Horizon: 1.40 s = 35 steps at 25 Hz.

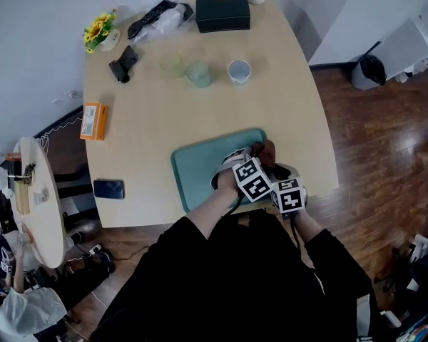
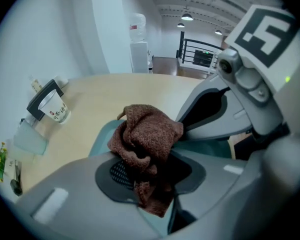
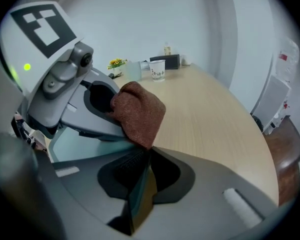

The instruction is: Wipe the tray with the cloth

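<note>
The left claw [image 2: 149, 178] is pressed together on a brown cloth [image 2: 150, 131]; the cloth stands up in a bunch from between the pads. The right claw [image 3: 143, 159] is also pressed together, and a thin teal strip, the rim of the tray [image 1: 198, 166], sits between its pads. The two claws are just beside each other, and the cloth's lower corner touches the tips of the right claw. Both are over the tray's right side. The tray lies at the near edge of the wooden surface [image 1: 143, 130]. Farther away stand a paper cup [image 1: 239, 70] and two clear cups [image 1: 186, 69], well apart from the tray.
</note>
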### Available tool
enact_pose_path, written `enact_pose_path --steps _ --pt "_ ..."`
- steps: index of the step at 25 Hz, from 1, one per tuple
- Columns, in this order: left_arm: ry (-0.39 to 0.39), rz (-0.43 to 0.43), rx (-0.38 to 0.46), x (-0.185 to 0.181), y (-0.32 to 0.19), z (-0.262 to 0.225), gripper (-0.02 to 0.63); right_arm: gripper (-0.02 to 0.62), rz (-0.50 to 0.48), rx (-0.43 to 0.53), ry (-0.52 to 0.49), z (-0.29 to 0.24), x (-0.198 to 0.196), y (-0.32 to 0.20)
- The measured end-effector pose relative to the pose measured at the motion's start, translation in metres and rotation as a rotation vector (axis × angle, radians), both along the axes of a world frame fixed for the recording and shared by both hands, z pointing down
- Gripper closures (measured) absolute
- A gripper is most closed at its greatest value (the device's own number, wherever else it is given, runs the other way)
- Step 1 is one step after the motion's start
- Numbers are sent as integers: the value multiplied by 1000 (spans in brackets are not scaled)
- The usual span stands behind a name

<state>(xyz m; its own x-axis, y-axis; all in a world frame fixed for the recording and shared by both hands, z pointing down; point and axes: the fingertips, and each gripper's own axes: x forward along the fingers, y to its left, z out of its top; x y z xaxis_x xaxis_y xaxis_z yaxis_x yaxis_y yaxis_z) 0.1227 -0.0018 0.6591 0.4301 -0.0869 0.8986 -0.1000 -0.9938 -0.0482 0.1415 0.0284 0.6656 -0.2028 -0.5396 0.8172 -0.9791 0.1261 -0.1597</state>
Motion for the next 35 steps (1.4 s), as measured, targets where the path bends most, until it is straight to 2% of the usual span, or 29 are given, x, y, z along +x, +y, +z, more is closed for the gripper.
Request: enact_pose_path --steps 2,4,11,14,19,23,35 --pt "-13 -4 11 -19 2 -1 494 554 -5 -5 -6 0 1 1" --pt "-35 -34 23 -56 5 0 494 554 -12 -7 -3 1 3 2" --pt "-182 -319 22 -248 -3 11 492 554 -23 -15 0 2 5 2" --pt "-171 -382 -7 -274 -2 10 494 554 -31 -18 -5 3 0 0" --pt "-207 -350 62 -276 6 13 494 555 -35 -18 2 3 -7 -2" --pt "-197 -327 53 -255 7 14 494 556 -25 -12 -3 3 -7 -2" --pt "-61 -52 12 -68 36 5 491 558 -24 17 -49 2 -10 -4"
